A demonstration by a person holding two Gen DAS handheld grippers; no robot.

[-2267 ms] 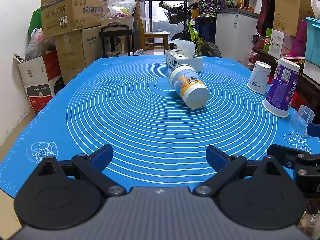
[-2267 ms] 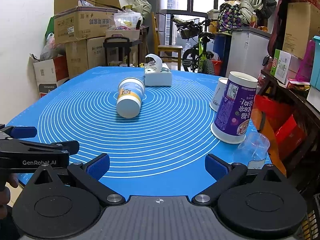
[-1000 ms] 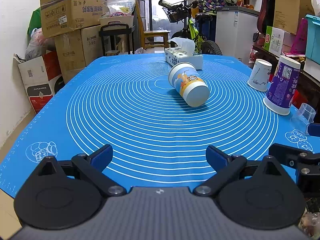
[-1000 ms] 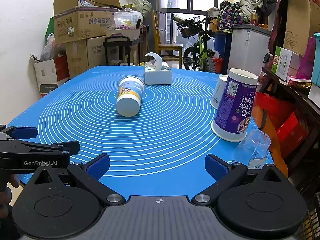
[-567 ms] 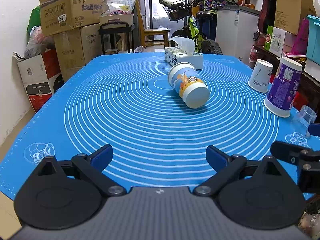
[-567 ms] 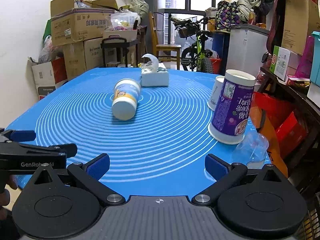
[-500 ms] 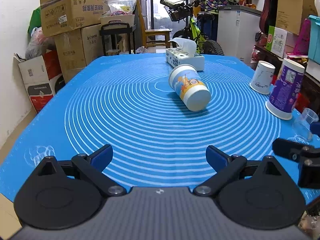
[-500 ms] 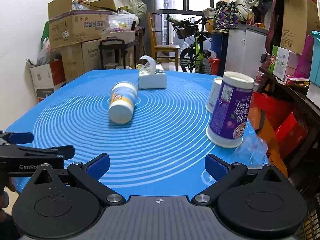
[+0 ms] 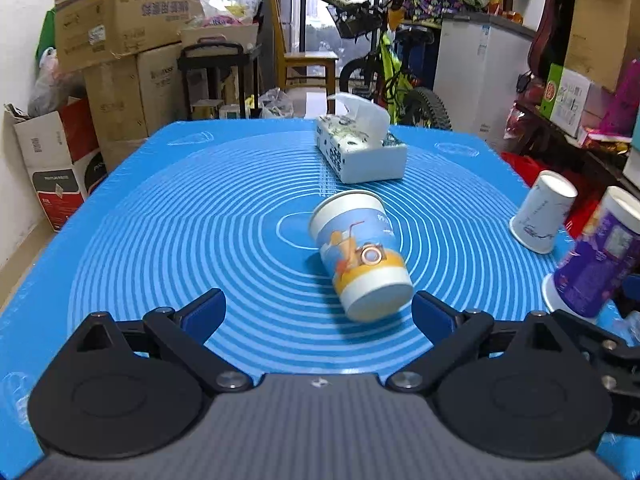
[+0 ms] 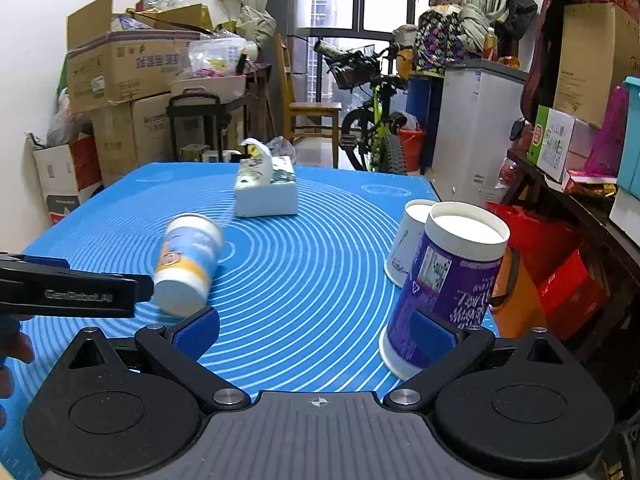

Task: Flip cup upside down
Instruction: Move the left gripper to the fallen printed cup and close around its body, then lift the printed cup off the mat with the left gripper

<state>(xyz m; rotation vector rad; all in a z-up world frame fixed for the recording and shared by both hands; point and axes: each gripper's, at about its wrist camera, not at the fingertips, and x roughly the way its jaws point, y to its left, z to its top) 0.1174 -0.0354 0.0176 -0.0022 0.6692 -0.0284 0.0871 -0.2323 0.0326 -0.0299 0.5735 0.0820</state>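
The left hand-held gripper (image 9: 318, 312) is seen held low over the near edge of the tabletop (image 9: 160, 240), its jaws spread wide with nothing between them. Its blue fingertips (image 9: 202, 312) are set apart on either side of the view, and the right-hand one is seen just beside the closed end of the cup (image 9: 362, 256). The right hand-held gripper (image 10: 316, 334) is likewise held wide open and empty; its right fingertip is seen in front of the lower wall of the purple cup (image 10: 444, 292).

The cup is found lying on its side on the blue ringed mat (image 9: 120, 264), just short of the mat's centre circle. Its closed white base is turned toward the left gripper and its open mouth toward the far end. In the right wrist view the cup (image 10: 188, 268) is blurred, and the side of the left gripper (image 10: 72, 292) is seen just to the cup's left.

To the right of the cup, near the mat's right edge, the purple cup is seen standing mouth down with its base uppermost. Just behind it, a white paper cup (image 9: 542, 216) is seen, also mouth down; whether the two touch cannot be told.

Beyond the cup, toward the far end of the mat, a tissue box (image 9: 360, 156) is placed with a tissue standing out of its top. Behind the tabletop, stacked cardboard boxes (image 9: 120, 12) and a bicycle (image 9: 384, 68) are seen.
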